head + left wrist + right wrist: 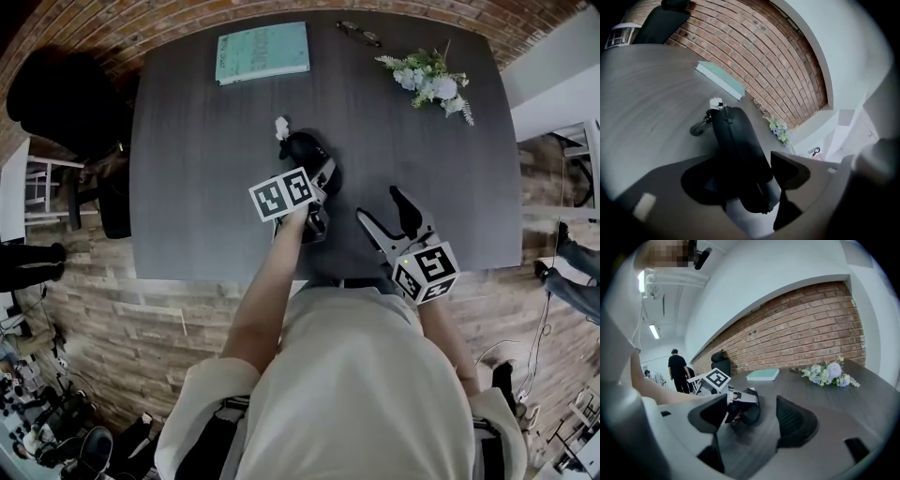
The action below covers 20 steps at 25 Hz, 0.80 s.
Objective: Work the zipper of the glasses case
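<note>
The black glasses case (302,150) lies on the dark table (197,187), with a small white tag (281,125) at its far end. My left gripper (319,192) reaches over the near end of the case. In the left gripper view the case (738,140) runs lengthwise between the jaws of the left gripper (740,173), which stand wide; the right pad (790,169) is close beside it and I see no squeeze. My right gripper (389,217) hovers to the right near the table's front edge, apart from the case. That gripper (752,420) is open with nothing in it, and the case (747,412) shows beyond.
A teal book (262,52) lies at the back left, spectacles (359,33) at the back edge and a bunch of flowers (429,80) at the back right. A black chair (56,94) stands left of the table. People stand far off (677,369).
</note>
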Each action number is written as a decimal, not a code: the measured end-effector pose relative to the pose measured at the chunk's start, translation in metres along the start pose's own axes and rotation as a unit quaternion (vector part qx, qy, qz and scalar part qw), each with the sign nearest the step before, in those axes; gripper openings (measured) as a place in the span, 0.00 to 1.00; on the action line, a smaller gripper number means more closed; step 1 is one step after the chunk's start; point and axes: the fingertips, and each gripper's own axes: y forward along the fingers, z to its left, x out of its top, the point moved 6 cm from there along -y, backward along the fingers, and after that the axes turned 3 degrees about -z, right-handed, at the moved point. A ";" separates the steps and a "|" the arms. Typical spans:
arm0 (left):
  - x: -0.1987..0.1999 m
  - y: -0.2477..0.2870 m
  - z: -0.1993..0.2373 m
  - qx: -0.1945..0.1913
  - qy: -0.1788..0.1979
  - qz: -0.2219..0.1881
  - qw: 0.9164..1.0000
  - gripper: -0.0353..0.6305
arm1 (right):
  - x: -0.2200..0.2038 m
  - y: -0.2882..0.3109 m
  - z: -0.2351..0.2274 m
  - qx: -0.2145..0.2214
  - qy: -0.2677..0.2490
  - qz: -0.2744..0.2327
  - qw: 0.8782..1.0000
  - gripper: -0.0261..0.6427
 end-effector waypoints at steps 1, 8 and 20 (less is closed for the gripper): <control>0.000 0.001 -0.001 -0.003 0.003 0.004 1.000 0.53 | 0.000 0.000 0.000 0.000 -0.001 -0.001 1.000 0.51; -0.003 -0.009 -0.013 -0.023 0.063 0.025 0.997 0.44 | 0.008 -0.003 0.001 -0.006 -0.012 -0.014 1.000 0.51; -0.017 -0.091 -0.061 -0.136 0.141 0.002 0.981 0.42 | 0.042 -0.008 0.014 -0.010 -0.058 -0.037 0.998 0.49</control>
